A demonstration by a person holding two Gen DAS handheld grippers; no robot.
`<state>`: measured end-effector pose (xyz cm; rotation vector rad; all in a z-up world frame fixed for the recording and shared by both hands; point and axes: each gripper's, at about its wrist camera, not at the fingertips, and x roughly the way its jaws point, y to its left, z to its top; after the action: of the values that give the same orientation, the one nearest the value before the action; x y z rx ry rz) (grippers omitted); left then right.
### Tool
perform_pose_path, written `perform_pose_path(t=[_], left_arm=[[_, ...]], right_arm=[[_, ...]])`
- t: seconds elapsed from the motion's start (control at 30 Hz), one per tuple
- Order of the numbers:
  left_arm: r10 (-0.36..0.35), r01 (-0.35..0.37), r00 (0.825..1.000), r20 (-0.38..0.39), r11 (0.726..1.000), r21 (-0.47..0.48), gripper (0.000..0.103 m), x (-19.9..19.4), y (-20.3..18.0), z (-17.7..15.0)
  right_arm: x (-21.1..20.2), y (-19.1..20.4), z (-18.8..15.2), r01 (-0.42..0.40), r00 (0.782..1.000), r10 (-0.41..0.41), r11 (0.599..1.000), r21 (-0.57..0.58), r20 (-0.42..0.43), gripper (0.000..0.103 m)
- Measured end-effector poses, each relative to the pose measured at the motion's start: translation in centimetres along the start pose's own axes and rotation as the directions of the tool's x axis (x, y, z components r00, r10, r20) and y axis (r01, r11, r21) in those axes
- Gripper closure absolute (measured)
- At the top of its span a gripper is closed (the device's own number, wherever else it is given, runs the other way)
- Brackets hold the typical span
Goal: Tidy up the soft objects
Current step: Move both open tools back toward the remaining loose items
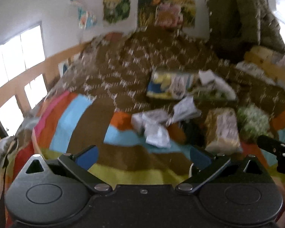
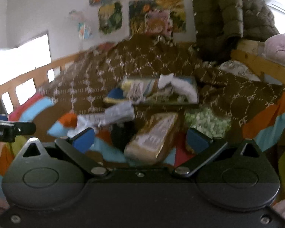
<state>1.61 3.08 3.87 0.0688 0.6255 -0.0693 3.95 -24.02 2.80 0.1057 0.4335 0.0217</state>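
Here, at the far left of both views, a wooden bed rail (image 2: 28, 76) runs below bright windows, and the striped blanket (image 1: 70, 121) fills the lower left. The left gripper (image 1: 142, 157) hangs above those stripes with its blue pads (image 1: 87, 156) spread wide and nothing between them. Just right of centre in the left wrist view lies a crumpled white-and-grey cloth (image 1: 155, 125), the nearest soft thing ahead of it. Further right, a folded tan-and-grey bundle (image 2: 153, 140) sits at the lower middle of the right wrist view, directly ahead of the right gripper (image 2: 140, 138), whose jaws also stand wide and empty. Beside it to the right lies a green-and-white fuzzy piece (image 2: 209, 121), and above, mid-frame, a flat tray-like box (image 2: 152, 93) holds more cloths on the brown patterned cover (image 2: 123, 62). Both views are blurred, so finer detail cannot be told. The step in hand looks like an approach to a first pick. To do it well, slow down, centre the bundle between the pads, descend onto a thick fold, and avoid pinching the blanket beneath. An olive jacket (image 2: 233, 15) hangs at upper right.
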Motion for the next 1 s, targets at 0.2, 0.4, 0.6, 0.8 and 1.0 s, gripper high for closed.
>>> perform_pose_path(t=[0.2,0.4,0.6,0.8,1.0], left_arm=[[0.014,-0.014,0.997,-0.082,1.0,-0.001,0.001,1.5,0.2,-0.4],[0.041,-0.039,0.991,-0.13,0.999,0.013,0.001,2.6,-0.3,-0.6],[0.051,-0.051,0.985,-0.166,0.999,0.001,0.001,3.6,-0.1,-0.5],[0.064,-0.067,0.982,-0.177,0.998,-0.011,0.001,5.0,0.1,-0.3],[0.062,-0.066,0.98,-0.186,0.998,-0.011,0.001,6.1,0.2,-0.1]], right_arm=[[1.1,2.3,-1.0,-0.018,0.993,0.006,0.995,-0.103,-0.118,0.0],[3.1,3.6,-1.7,-0.04,0.98,0.022,0.995,-0.089,-0.196,0.0],[3.8,2.3,-2.3,-0.047,0.974,0.037,0.998,-0.04,-0.221,0.0],[6.5,1.6,-1.8,-0.068,0.972,0.06,0.997,-0.03,-0.229,0.0],[6.9,2.2,-1.3,-0.057,0.981,0.044,0.996,-0.061,-0.191,0.0]])
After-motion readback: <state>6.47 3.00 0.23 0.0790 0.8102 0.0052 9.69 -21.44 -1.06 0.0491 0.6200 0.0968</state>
